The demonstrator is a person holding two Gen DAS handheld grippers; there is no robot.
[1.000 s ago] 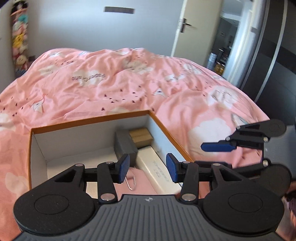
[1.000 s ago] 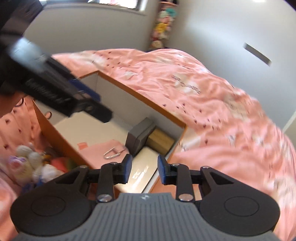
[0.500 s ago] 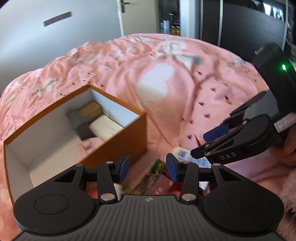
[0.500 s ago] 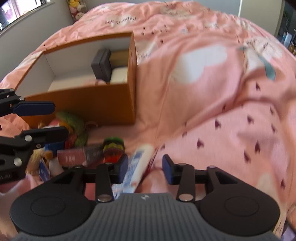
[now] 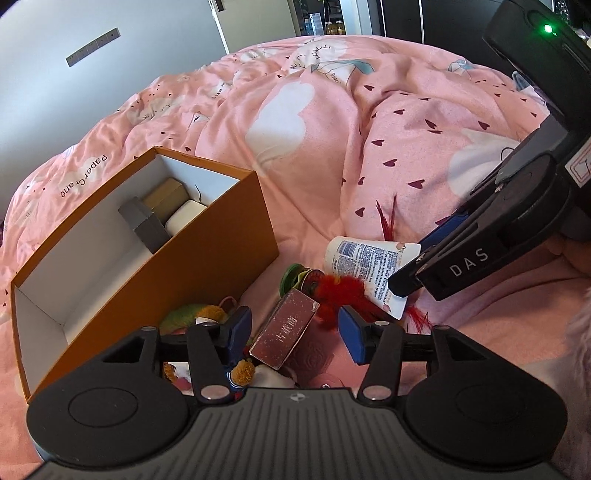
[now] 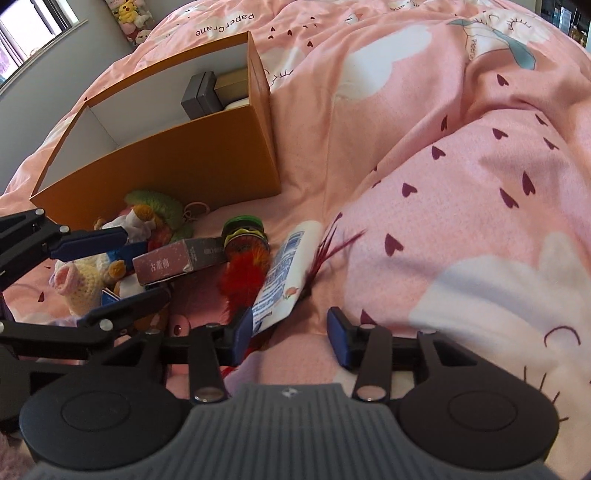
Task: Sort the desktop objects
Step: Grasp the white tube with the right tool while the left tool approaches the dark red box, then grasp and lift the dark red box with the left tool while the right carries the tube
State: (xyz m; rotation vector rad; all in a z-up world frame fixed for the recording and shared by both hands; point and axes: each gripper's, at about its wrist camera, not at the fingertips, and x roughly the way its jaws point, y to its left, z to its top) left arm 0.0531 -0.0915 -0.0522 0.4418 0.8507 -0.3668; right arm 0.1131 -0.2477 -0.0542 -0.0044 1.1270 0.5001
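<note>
So, left gripper (image 5: 294, 334) opening, nothing pinched | maroon box (image 5: 284, 334) lower centre, between jaws | probably light, stiff card, grab the long flat sides | right gripper (image 6: 290, 330) open over tube (image 6: 286, 273)

Pink printed duvet (image 5: 369, 122) covers bed; grey wall (image 5: 74, 92) behind; bright window (image 6: 33, 29) upper left.

A pink patterned duvet (image 5: 317, 122) covers the bed, with a grey wall (image 5: 74, 74) and plush toys (image 6: 129, 18) beyond.
</note>
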